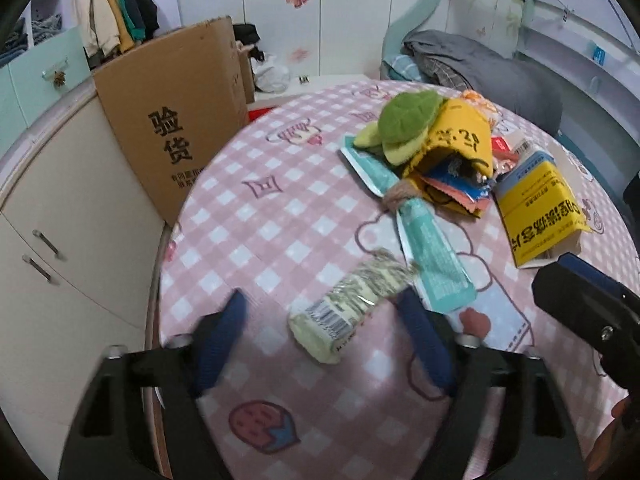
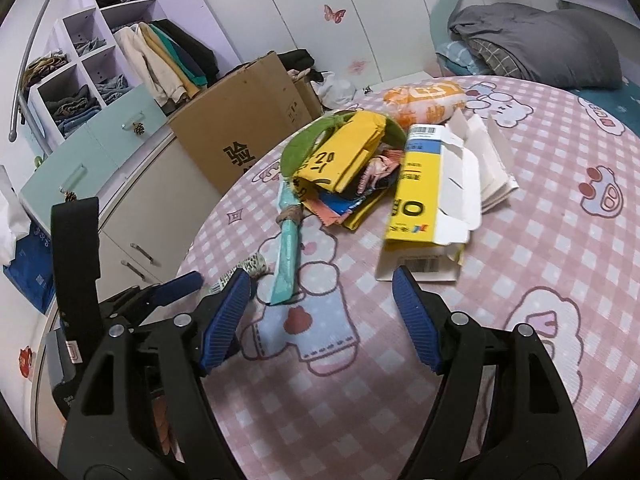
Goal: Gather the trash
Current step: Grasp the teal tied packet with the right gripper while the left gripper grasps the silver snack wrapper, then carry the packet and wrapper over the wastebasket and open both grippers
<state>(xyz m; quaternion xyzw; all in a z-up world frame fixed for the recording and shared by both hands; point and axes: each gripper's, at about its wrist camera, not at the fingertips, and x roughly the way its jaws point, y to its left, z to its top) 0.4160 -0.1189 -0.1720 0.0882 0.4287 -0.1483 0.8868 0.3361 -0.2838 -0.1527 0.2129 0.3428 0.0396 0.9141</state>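
1. Blue-padded fingers (image 1: 224, 336) of the left gripper (image 1: 324, 332) stand apart, either side of a pale green wrapper (image 1: 344, 304), not pressing it.
2. Left gripper tilts steeply down over the pink checked cloth (image 1: 280, 216).
3. Wrapper lies flat, long axis slanting away to the right.
4. Right gripper (image 2: 320, 312) hangs wide open and empty before the yellow box (image 2: 416, 208).

We see soft, even indoor light with only faint shadows and no glare. Fisheye bending curves the room at our black-cornered edges, and the left claw's (image 1: 322, 320) blue fingers (image 1: 224, 338) smear with motion blur.
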